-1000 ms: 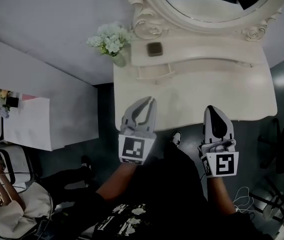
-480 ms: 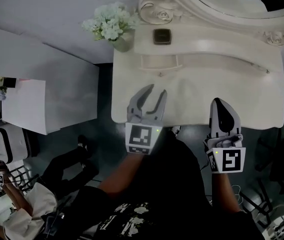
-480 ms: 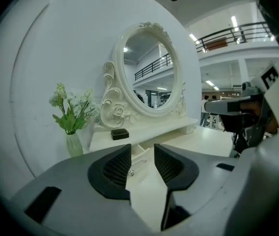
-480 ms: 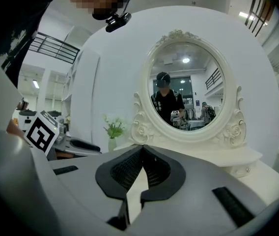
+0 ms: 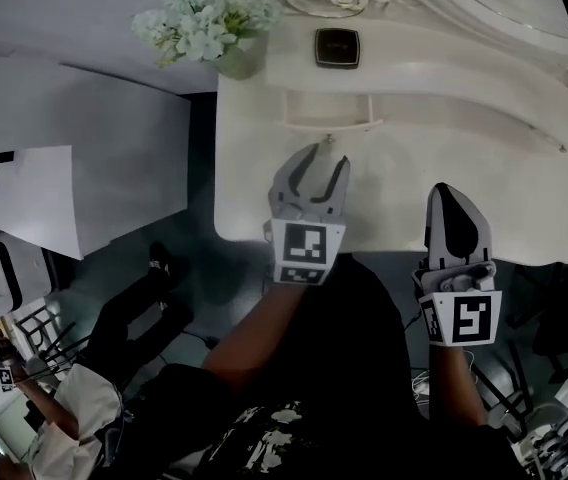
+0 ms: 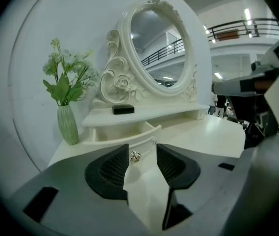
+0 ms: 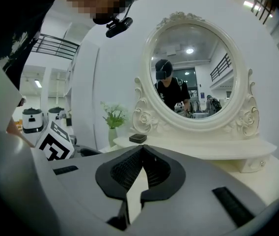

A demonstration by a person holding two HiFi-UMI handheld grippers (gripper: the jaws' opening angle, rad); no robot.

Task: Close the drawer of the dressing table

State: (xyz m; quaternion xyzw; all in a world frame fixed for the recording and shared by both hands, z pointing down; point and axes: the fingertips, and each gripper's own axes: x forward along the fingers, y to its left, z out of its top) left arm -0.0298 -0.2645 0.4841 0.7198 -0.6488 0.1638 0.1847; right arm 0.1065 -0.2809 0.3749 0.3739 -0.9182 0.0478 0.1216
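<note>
From above, the head view shows the cream dressing-table worktop (image 5: 484, 188) with a shallow cream drawer (image 5: 329, 125) pulled partly out of the raised shelf at its back left. The left tool (image 5: 322, 153) is over the worktop just in front of the drawer. The small silver knob (image 5: 328, 139) on the drawer's front sits right at the tool's fingertips. The left gripper view looks along that left tool (image 6: 143, 149): its jaws have just been opening and stand wide apart. The knob (image 6: 135, 156) shows in the gap close to the left pad, but neither pad presses on it. Only this view looks into the open drawer (image 6: 125, 132). The right tool (image 5: 447, 190) hangs over the worktop's front edge, well apart from the drawer. In its own view the right tool (image 7: 142, 151) has its pads closed together at the tips with nothing between them. That view alone faces the oval carved-frame mirror (image 7: 193, 85), where a person in dark clothes is reflected. A pale green ribbed vase of white flowers (image 6: 68, 124) stands at the back left corner, and a flat black box (image 5: 336, 47) lies on the shelf above the drawer.
</note>
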